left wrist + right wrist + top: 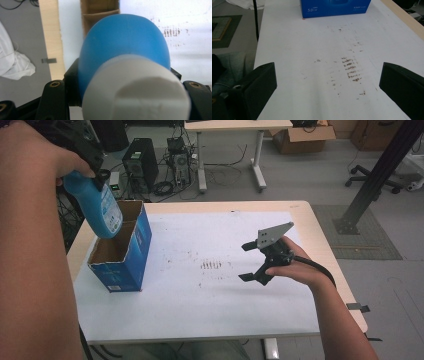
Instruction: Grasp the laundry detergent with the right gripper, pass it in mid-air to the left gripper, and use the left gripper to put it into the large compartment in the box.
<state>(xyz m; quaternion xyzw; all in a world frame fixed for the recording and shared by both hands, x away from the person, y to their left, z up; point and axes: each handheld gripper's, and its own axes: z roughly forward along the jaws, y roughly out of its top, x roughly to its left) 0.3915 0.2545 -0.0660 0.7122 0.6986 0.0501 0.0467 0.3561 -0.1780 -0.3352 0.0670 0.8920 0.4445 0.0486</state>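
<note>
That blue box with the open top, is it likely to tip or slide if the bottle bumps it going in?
Probably yes. The box stands tall on a narrow base, so a knock near its rim could tip it. It looks like thin cardboard with empty compartments, likely light enough to slide on the smooth white sheet. The bottle, clamped in the left hand-held gripper, hangs tilted over it.

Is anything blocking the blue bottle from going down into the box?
Nothing visible does. The left claw holds the blue bottle tilted, its bottom at the open top of the blue box. The cardboard divider crosses behind it; the compartment below looks empty.
</note>
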